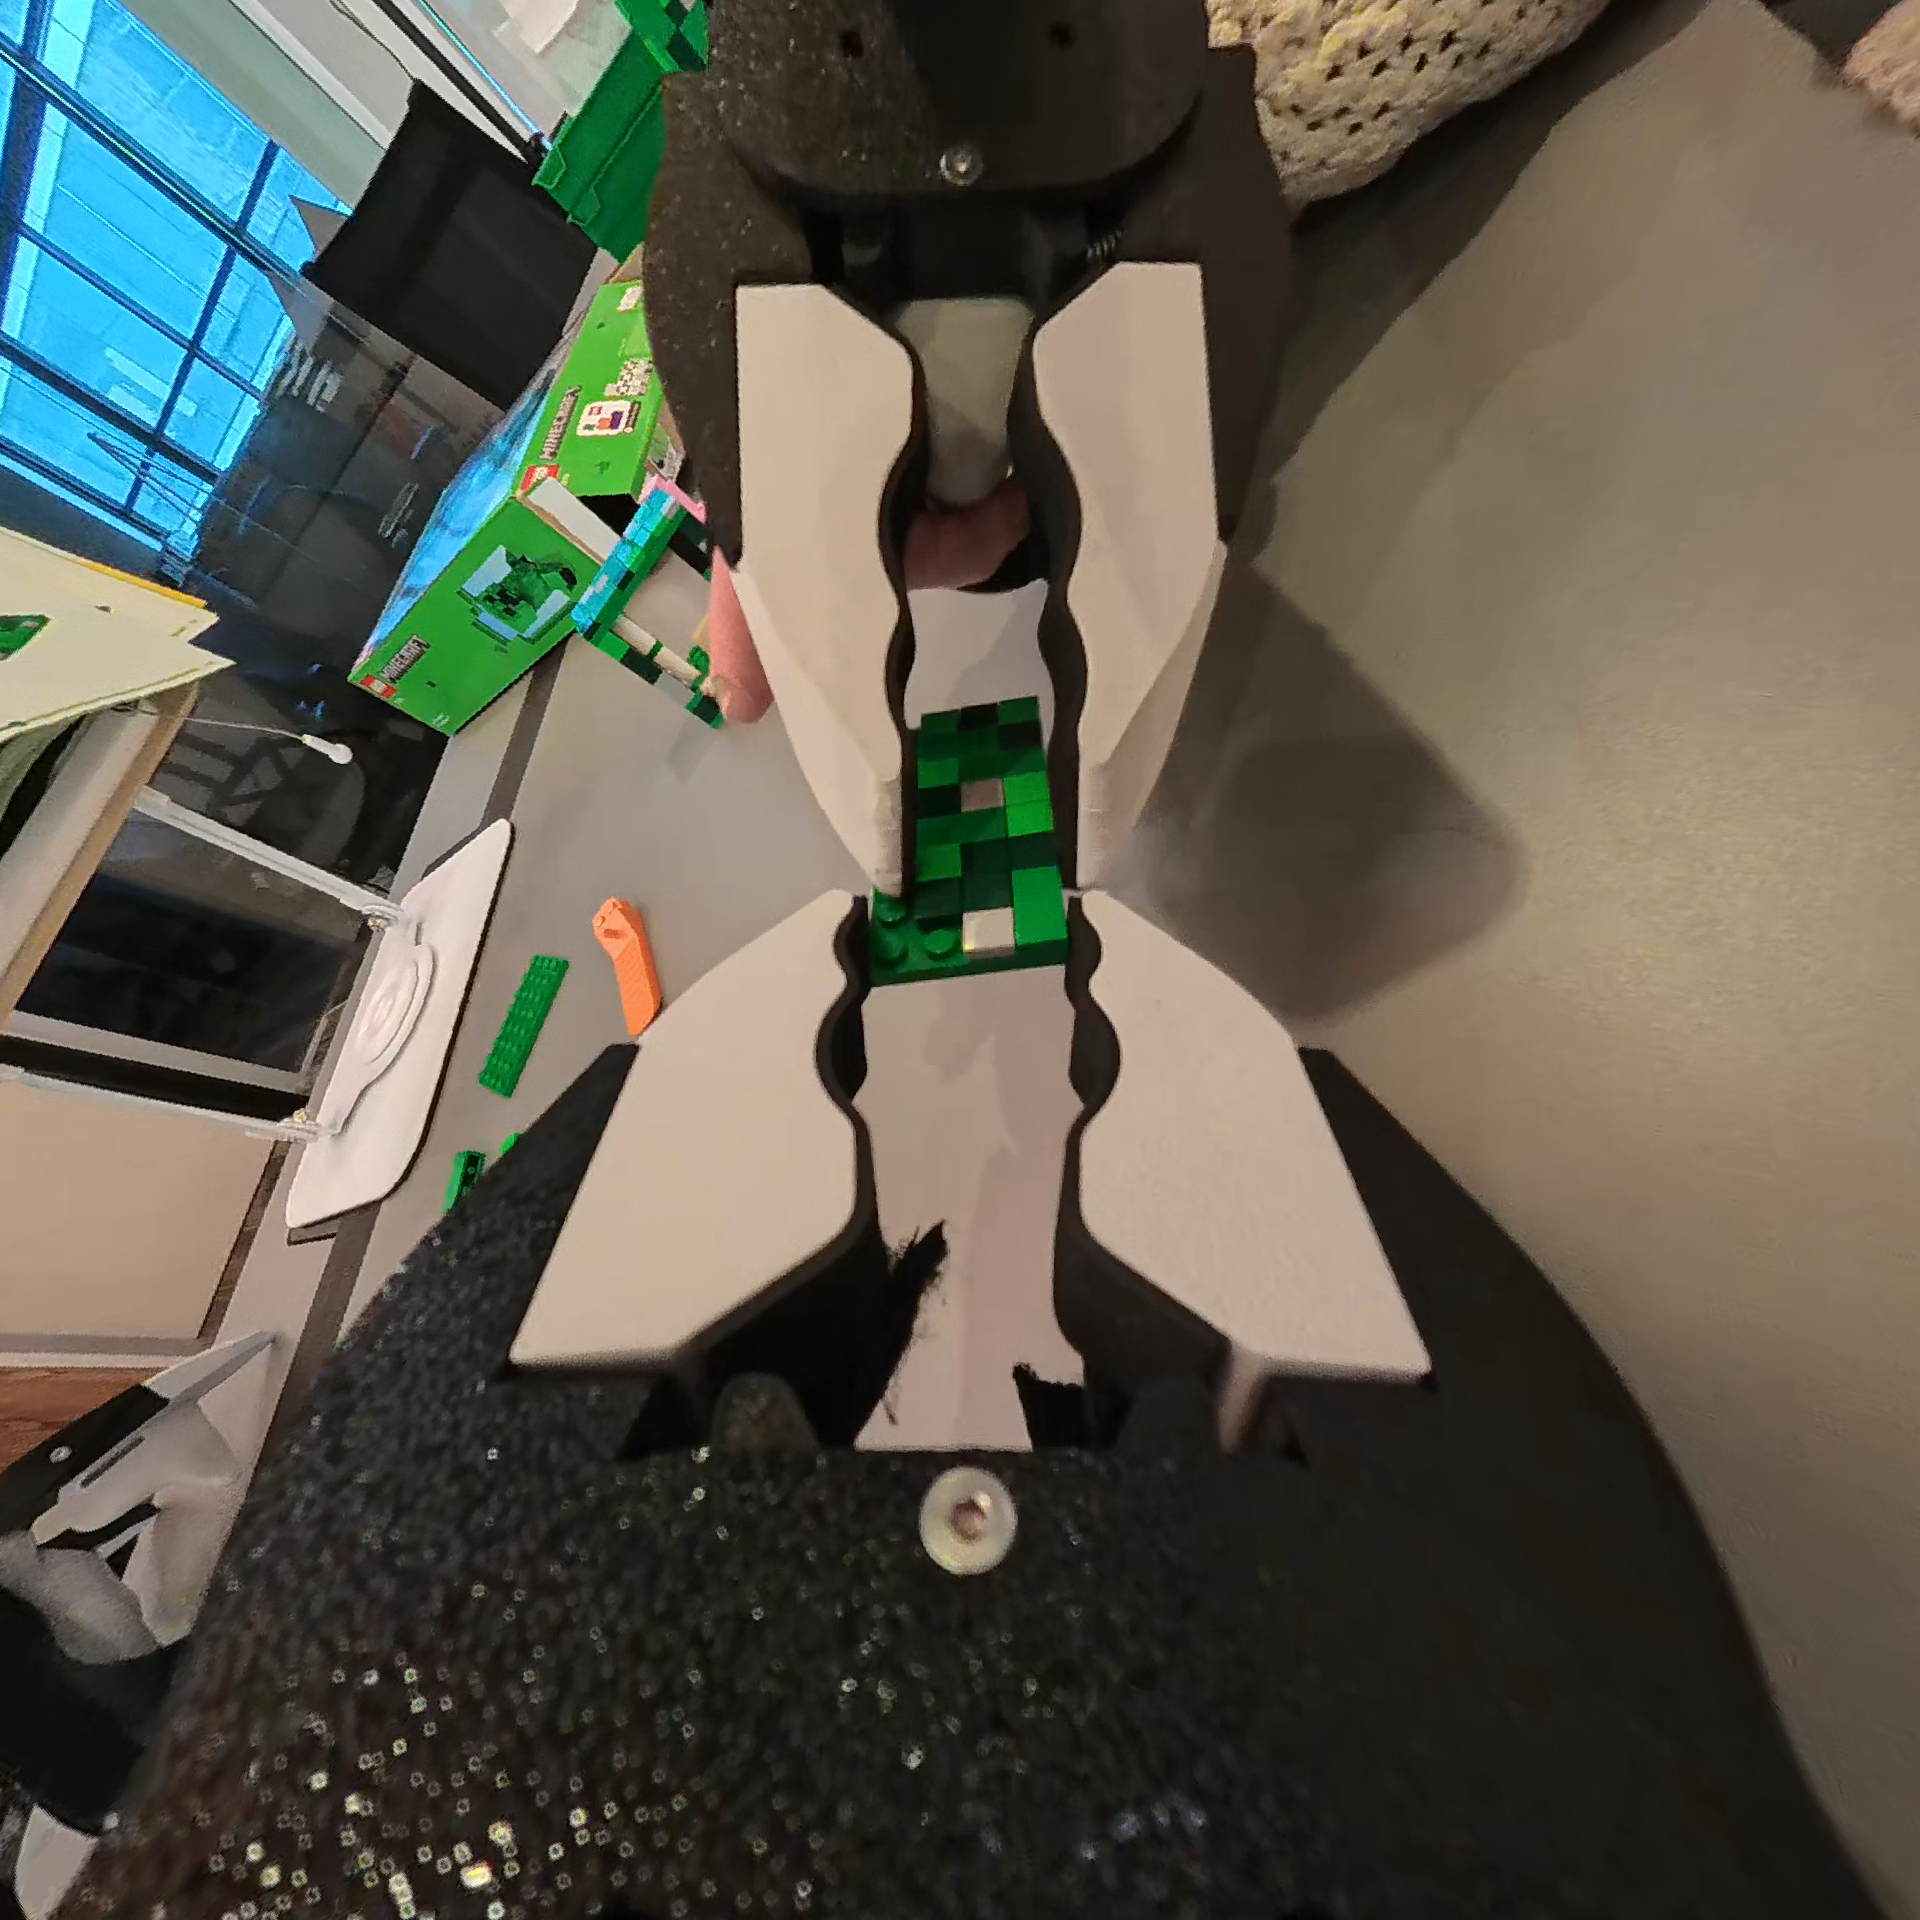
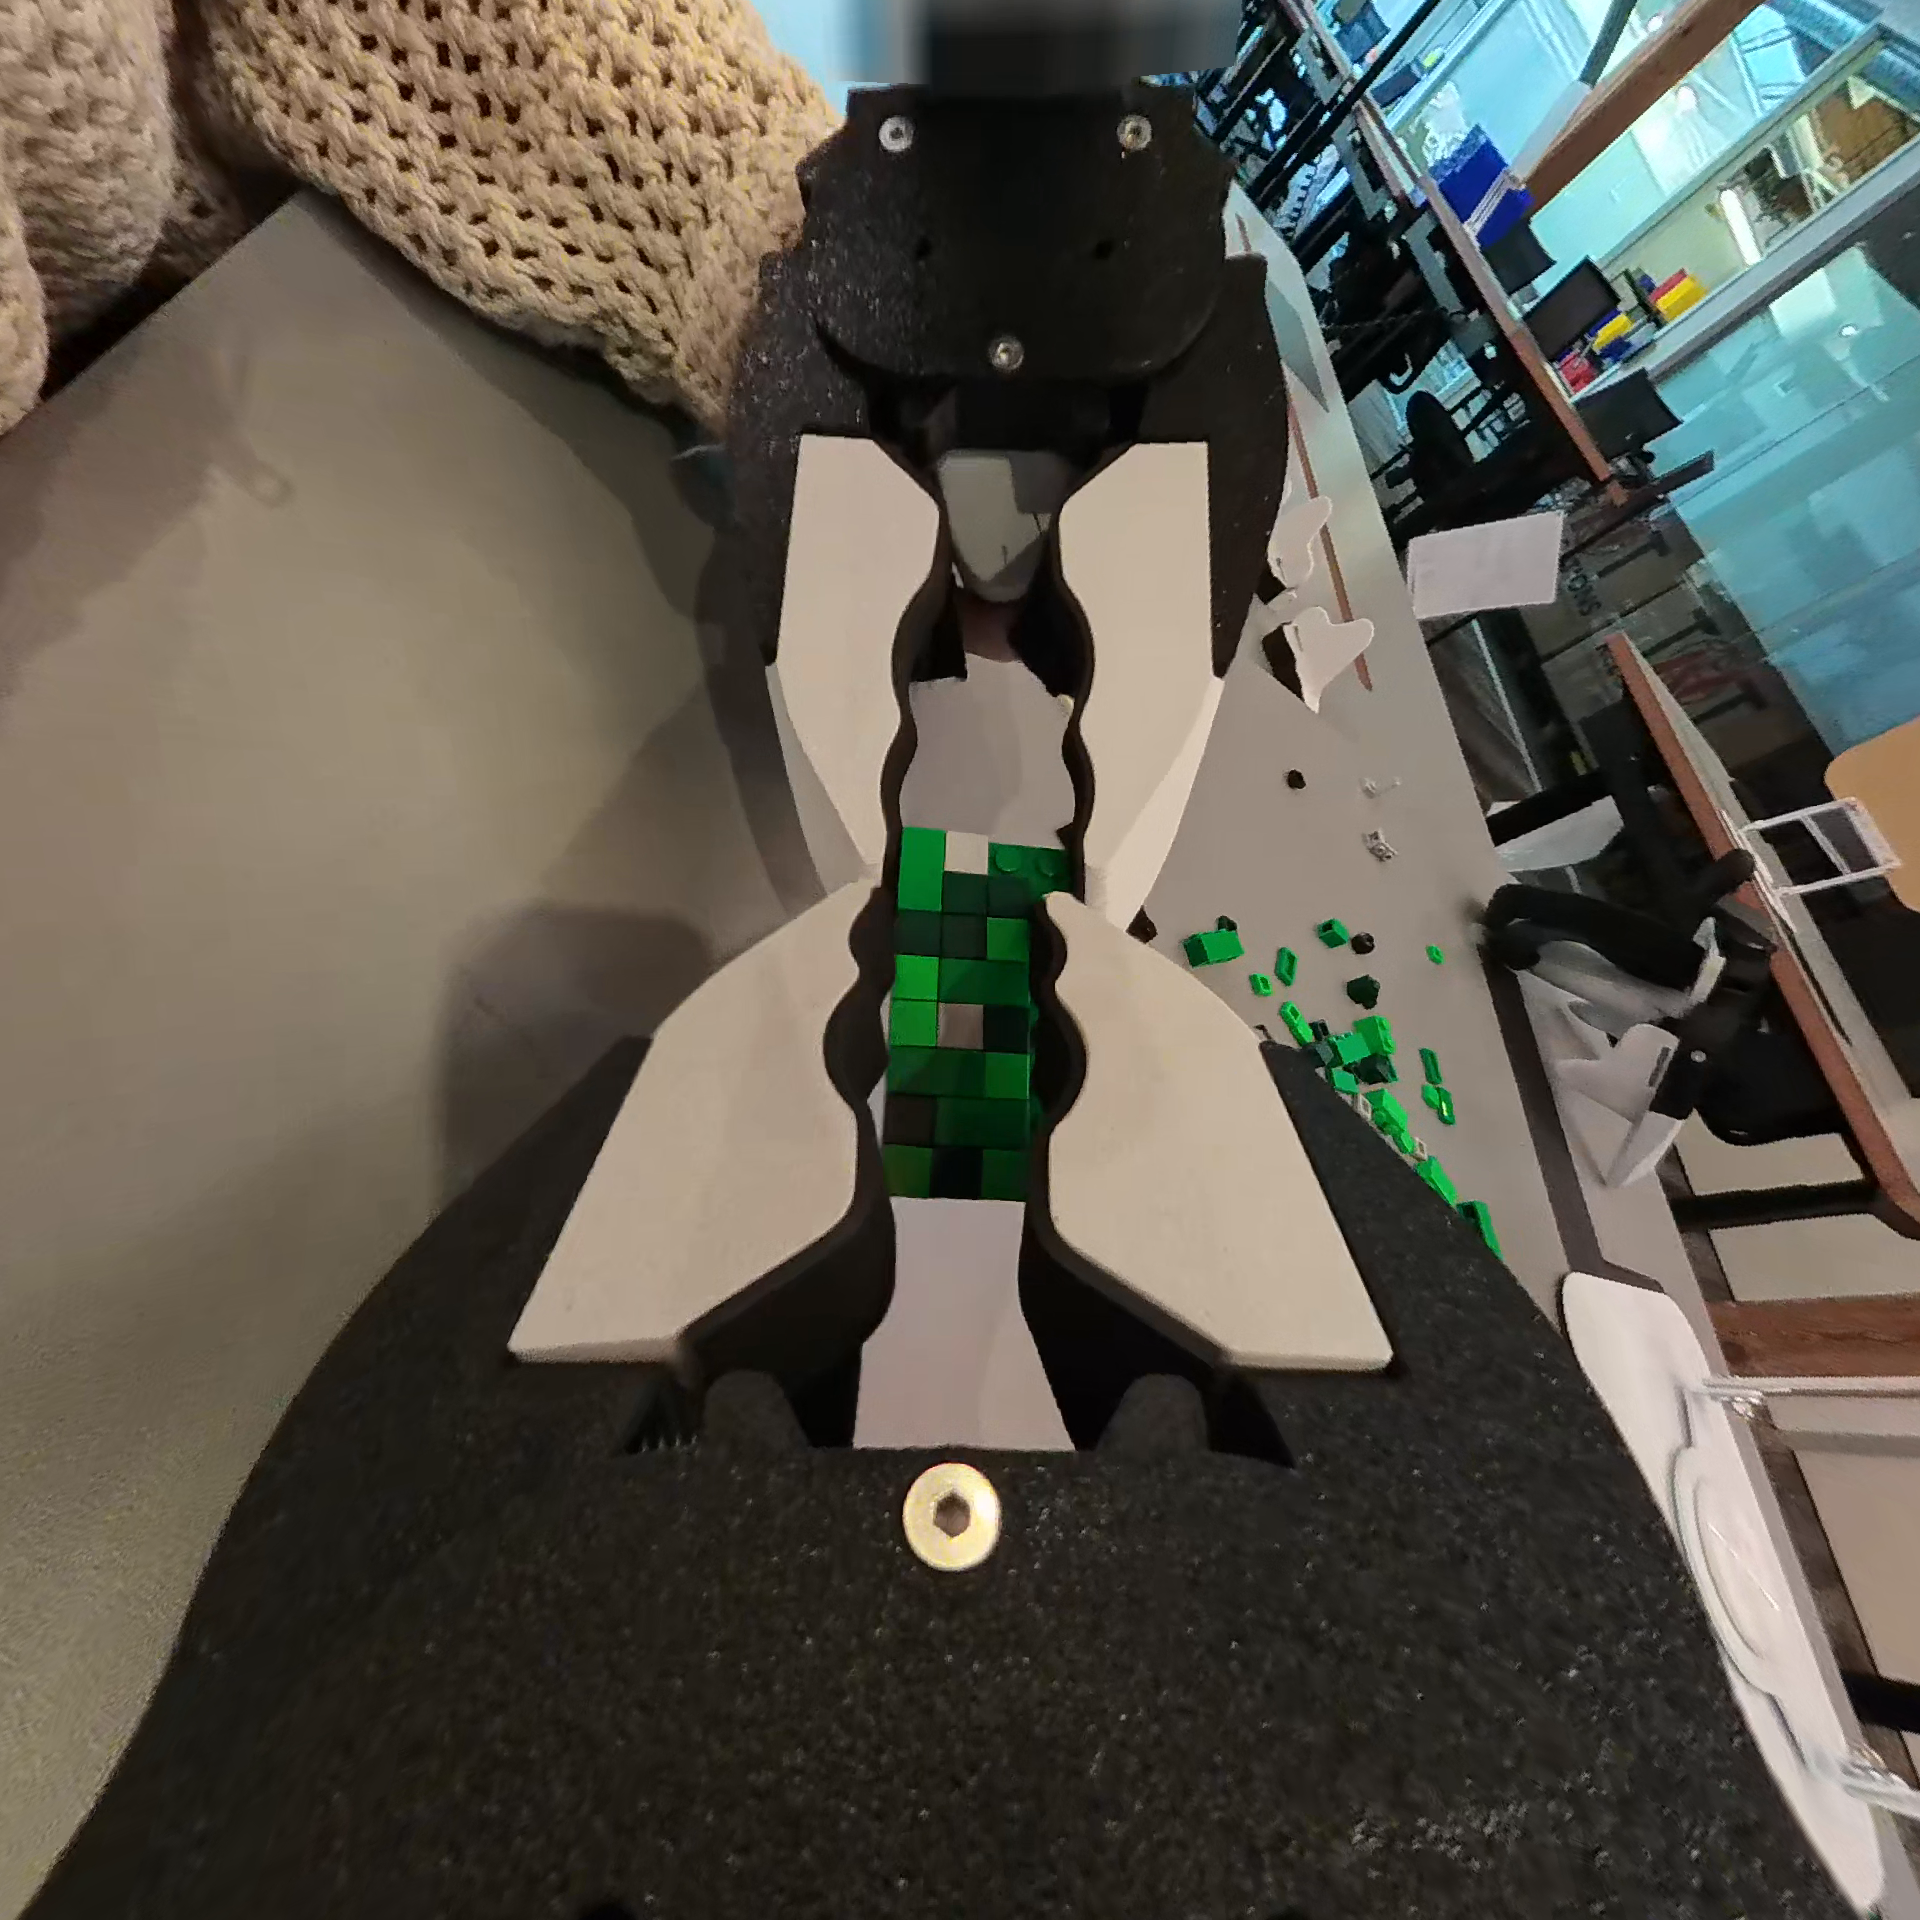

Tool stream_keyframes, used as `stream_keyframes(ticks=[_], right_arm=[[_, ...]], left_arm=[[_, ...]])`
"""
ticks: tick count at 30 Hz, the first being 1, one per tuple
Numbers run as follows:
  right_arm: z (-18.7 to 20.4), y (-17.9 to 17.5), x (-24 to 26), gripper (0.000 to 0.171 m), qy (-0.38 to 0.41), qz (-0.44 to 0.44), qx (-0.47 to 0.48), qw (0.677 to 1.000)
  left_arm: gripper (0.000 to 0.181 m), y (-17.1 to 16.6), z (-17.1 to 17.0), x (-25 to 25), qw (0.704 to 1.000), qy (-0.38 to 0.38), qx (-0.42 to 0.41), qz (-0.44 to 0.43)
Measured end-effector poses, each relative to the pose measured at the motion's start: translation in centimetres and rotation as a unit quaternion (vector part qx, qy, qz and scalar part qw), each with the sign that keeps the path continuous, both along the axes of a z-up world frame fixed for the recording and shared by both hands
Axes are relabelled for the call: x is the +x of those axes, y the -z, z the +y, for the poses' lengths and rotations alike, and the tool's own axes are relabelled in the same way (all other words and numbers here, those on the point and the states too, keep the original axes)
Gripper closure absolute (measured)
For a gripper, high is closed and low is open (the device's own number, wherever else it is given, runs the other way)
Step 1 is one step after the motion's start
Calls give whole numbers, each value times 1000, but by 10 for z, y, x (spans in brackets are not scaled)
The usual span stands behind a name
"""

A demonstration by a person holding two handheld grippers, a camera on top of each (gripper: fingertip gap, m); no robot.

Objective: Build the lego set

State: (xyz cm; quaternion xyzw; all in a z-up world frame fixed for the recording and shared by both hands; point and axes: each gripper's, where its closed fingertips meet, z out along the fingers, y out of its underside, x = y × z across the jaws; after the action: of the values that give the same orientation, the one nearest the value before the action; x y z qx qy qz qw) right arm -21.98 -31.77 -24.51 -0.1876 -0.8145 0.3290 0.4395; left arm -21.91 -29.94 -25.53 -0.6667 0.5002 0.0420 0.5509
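Two grippers: they face each other, tip to tip.
Green lego panel (image 1: 977,862): between both.
Left gripper (image 1: 971,914): clamped on panel end.
Right gripper (image 2: 961,909): clamped on panel sides.

Left tool (image 1: 971,914) and right tool (image 2: 961,909) meet tip to tip, pointing toward each other along one line over the green brick panel (image 1: 982,842). Left tool: white fingers (image 1: 727,1143) spread to the panel's width, tips against the studded end of the panel, one at each side edge. Right tool: fingers (image 2: 1153,1132) likewise set along the panel's two long sides, closing on its far end. Both black bodies are level with the panel. Behind each tool, a knitted sleeve (image 2: 540,177) of the person is visible.
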Motion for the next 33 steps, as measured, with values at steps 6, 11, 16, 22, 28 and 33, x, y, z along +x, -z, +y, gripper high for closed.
stream_keyframes(ticks=[6, 11, 16, 22, 28, 33], right_arm=[[1, 3, 1, 147, 1, -6, 11, 1000], [0, -7, 1, 142, 1, 20, -20, 1000], [33, -49, 5, 142, 32, 92, -140, 985], [95, -30, -6, 155, 167, 62, -181, 967], [97, -6, -30, 169, 164, -35, -170, 971], [91, 17, -55, 171, 128, -137, -127, 974]], left_arm=[[146, 4, 1, 0, 1000, -1, -3, 8], [146, 13, -1, 0, 999, 6, -51, -9], [146, 30, -7, 2, 994, 29, -109, -13], [146, 35, -16, -1, 986, 43, -156, -36], [146, 27, -14, -14, 985, 19, -160, -53], [146, 22, -10, -24, 984, 4, -162, -72]])
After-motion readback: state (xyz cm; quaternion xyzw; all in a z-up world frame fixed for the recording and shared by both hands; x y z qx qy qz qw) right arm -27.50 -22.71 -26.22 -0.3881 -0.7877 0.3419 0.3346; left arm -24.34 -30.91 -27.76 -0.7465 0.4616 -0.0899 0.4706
